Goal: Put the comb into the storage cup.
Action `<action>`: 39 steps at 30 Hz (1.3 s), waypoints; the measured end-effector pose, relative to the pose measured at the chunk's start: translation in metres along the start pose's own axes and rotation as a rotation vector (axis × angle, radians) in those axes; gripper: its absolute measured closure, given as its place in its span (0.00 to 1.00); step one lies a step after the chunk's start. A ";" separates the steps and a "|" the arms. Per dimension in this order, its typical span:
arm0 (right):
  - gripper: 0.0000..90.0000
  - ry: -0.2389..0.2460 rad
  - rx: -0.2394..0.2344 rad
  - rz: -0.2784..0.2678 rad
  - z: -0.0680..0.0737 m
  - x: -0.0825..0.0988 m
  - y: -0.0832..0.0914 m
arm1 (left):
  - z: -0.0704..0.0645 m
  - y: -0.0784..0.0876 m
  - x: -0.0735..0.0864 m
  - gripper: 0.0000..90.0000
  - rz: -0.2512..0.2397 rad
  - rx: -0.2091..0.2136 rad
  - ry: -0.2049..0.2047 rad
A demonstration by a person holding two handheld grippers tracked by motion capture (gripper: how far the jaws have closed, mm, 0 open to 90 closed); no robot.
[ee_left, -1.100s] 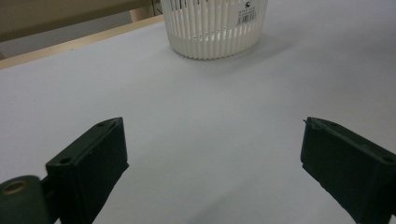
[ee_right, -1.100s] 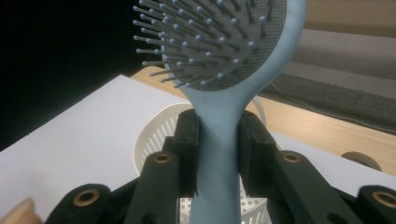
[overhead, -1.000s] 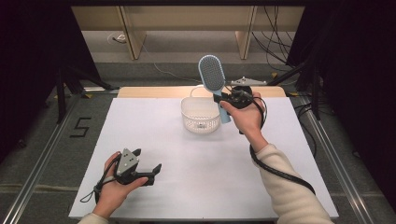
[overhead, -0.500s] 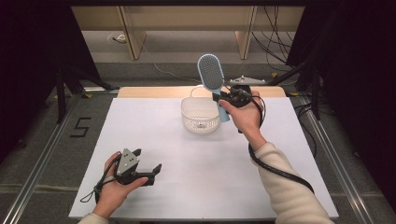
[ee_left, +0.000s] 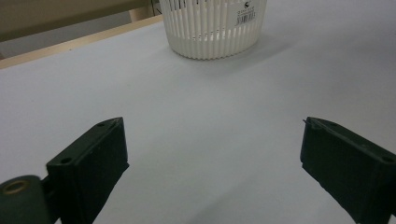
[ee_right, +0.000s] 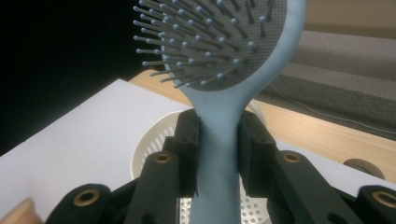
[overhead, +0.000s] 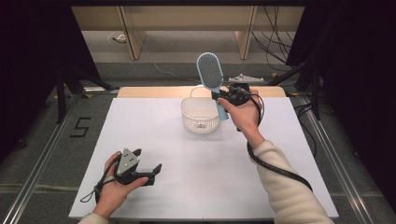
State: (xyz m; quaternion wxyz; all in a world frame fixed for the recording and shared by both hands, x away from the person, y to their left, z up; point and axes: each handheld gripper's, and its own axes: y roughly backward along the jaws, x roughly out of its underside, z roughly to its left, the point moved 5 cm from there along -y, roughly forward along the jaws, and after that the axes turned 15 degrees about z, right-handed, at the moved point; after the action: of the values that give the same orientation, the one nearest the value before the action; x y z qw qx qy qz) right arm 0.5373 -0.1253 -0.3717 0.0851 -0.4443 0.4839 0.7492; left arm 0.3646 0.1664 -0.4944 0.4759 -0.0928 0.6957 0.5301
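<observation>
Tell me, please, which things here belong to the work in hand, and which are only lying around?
In use:
- light blue hairbrush, held upright by the handle in the right gripper
- white slatted basket, beside the brush

Lying about:
- left gripper, open, resting on the white table
- cables on the floor behind

Bare table (overhead: 154,135) lies open between the grippers, the white basket (overhead: 200,114) alone standing on it.
</observation>
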 end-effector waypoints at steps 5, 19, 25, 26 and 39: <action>0.80 0.002 0.001 0.000 0.000 -0.002 -0.001 | 0.000 0.000 0.000 0.07 0.000 0.001 -0.001; 0.80 0.001 0.001 0.008 0.001 -0.006 -0.005 | 0.000 0.000 0.000 0.08 0.000 0.001 0.000; 0.80 0.004 0.003 0.009 0.002 -0.008 -0.007 | 0.000 0.000 0.000 0.08 0.000 0.003 0.001; 0.80 0.004 0.003 0.011 0.002 -0.008 -0.007 | 0.000 0.000 0.000 0.08 -0.001 0.003 0.002; 0.80 0.006 0.003 0.011 0.003 -0.012 -0.011 | 0.000 0.000 0.000 0.08 -0.002 0.003 0.003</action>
State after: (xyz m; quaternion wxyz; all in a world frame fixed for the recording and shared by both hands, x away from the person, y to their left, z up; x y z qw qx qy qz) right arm 0.5484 -0.1135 -0.3694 0.0801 -0.4437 0.4878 0.7475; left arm 0.3648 0.1659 -0.4945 0.4755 -0.0935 0.6970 0.5286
